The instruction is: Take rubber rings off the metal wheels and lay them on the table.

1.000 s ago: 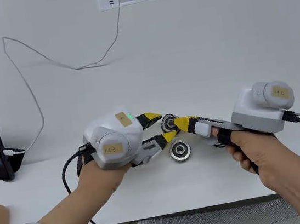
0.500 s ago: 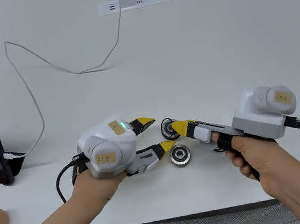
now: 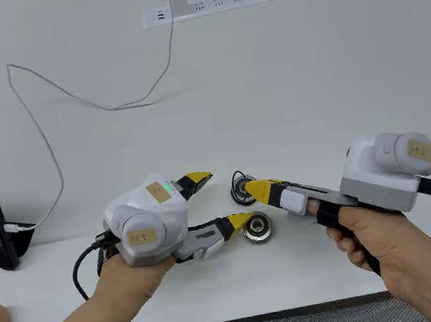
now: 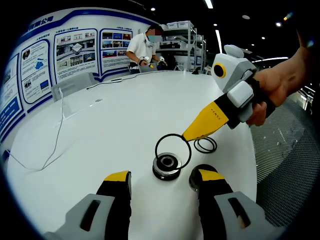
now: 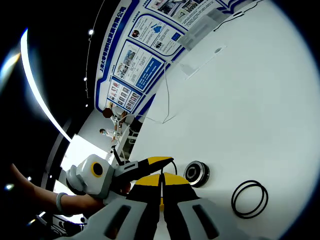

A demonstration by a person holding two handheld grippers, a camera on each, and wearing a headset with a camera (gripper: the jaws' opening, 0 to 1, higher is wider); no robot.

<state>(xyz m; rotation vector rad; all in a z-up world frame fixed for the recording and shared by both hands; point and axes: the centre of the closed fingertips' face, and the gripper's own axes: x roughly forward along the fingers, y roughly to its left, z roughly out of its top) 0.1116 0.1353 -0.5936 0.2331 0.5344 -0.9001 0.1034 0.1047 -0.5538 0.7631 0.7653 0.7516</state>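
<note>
Thin black rubber ring [image 4: 172, 134] hangs clamped in the closed yellow tips of the right gripper [image 4: 192, 134], its lower arc leaning over a silver metal wheel [image 4: 166, 166] on the white table [image 3: 308, 77]. Nearest us, the left gripper [image 3: 219, 199] has its jaws apart on nothing, and that wheel lies ahead of the gap. A second metal wheel [image 3: 258, 228] sits just beside its lower jaw. Past the right gripper's tips we see two loose black rings [image 5: 234, 199] lying flat on the table. Farther back, a grey cable [image 3: 113, 108] runs to a white power strip [image 3: 211, 4].
</note>
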